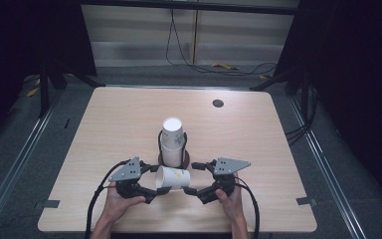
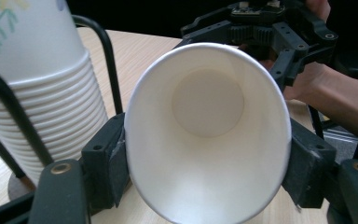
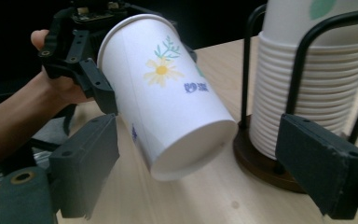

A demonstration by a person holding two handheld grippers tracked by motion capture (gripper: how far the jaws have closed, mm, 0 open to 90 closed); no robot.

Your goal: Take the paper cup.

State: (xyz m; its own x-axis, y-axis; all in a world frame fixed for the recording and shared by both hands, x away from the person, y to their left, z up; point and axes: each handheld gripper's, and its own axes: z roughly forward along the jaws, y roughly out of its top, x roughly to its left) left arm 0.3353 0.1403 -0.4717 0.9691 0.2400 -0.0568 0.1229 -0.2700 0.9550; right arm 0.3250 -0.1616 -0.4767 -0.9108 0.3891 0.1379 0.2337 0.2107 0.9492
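Note:
A single white paper cup [image 1: 173,178] with a yellow flower print lies on its side just above the table. My left gripper [image 1: 157,180] is shut on its rim, which is squeezed into an oval [image 2: 207,140]. The cup's base [image 3: 186,154] points at my right gripper [image 3: 200,158], whose pads stand open on either side without touching it. Behind stands a stack of paper cups [image 1: 172,142] in a black wire holder [image 3: 307,51] on a round dark base [image 3: 261,163]. In the high view the right gripper [image 1: 195,178] sits just right of the cup.
The light wooden table [image 1: 104,129] has a small dark round hole [image 1: 218,103] at the back right. A person's hands [image 1: 117,201] hold both grippers near the front edge. Cables lie on the floor beyond the table.

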